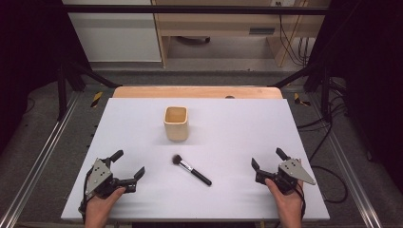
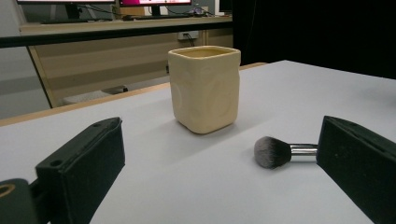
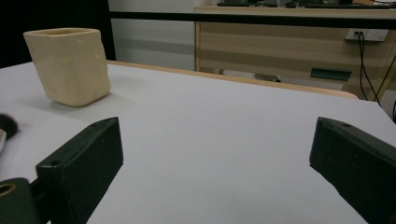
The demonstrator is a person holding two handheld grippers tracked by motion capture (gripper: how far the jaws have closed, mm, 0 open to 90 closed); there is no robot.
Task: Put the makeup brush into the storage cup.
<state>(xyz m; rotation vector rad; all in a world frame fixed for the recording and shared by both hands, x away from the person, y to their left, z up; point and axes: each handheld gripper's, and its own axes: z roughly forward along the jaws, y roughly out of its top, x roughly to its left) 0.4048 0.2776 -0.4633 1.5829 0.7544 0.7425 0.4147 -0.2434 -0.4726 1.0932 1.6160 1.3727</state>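
A cream square cup (image 1: 176,123) stands upright in the middle of the white table (image 1: 142,128). In front of it lies a makeup brush (image 1: 191,169) with a black handle, silver ferrule and dark bristles that point toward the far left. My left gripper (image 1: 127,163) rests near the front left edge, open and empty; its own view shows the cup (image 2: 204,87) ahead and the brush head (image 2: 271,151) beside its right jaw. My right gripper (image 1: 267,160) rests at the front right, open and empty, with the cup (image 3: 69,65) at its far left and the bristles (image 3: 7,125) at the frame edge.
The white sheet covers a wooden table whose far edge (image 1: 197,91) shows beyond it. Black frame posts (image 1: 62,85) stand at both far corners. Cables (image 1: 328,128) hang off to the right. A wooden desk (image 1: 228,28) stands farther back.
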